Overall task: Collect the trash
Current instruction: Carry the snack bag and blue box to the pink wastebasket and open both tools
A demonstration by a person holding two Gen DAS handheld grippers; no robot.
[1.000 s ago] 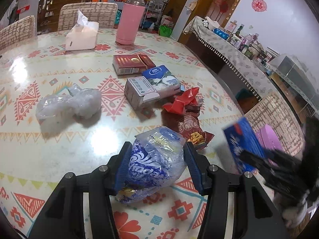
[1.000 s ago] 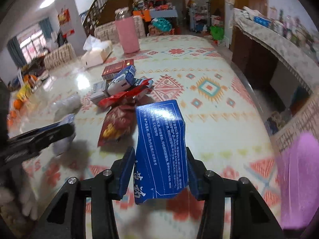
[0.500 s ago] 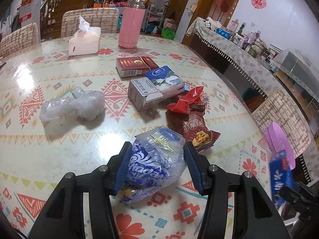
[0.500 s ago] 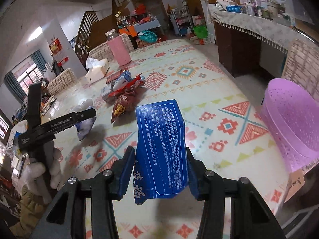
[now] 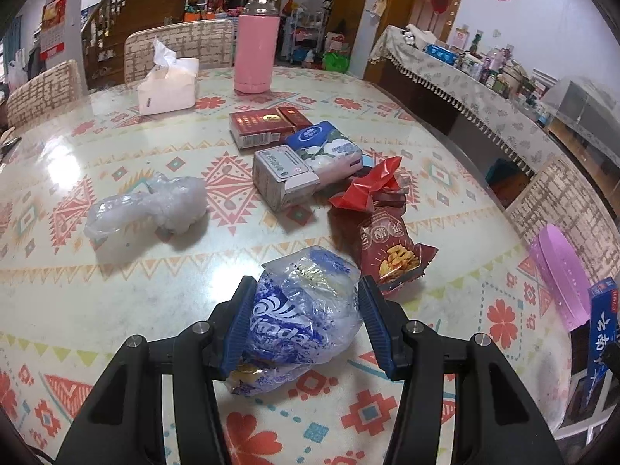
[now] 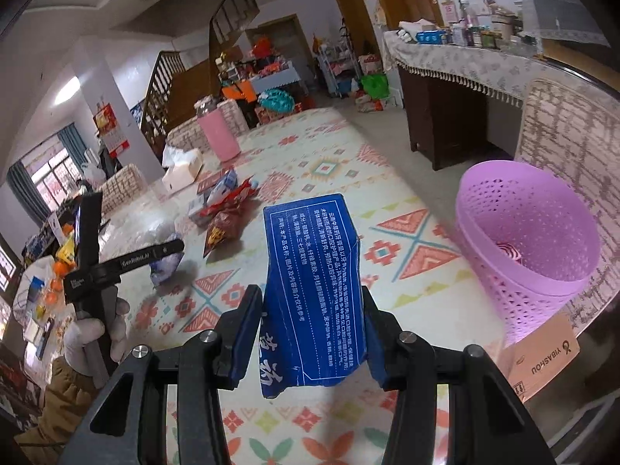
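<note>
blue box (image 6: 316, 290) upright lengthwise between fingers (image 6: 242, 333)

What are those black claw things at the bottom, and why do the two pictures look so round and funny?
A person holds a grabbing tool in each hand. Each tool has a small round-eyed camera looking along its claw, so you get one picture per hand. The left claw squeezes a crumpled blue-and-clear plastic bag. The right claw squeezes a torn blue carton, near a purple wastebasket. On the patterned table lie a red snack packet, small boxes, a tissue pack and a pink bottle.
</note>
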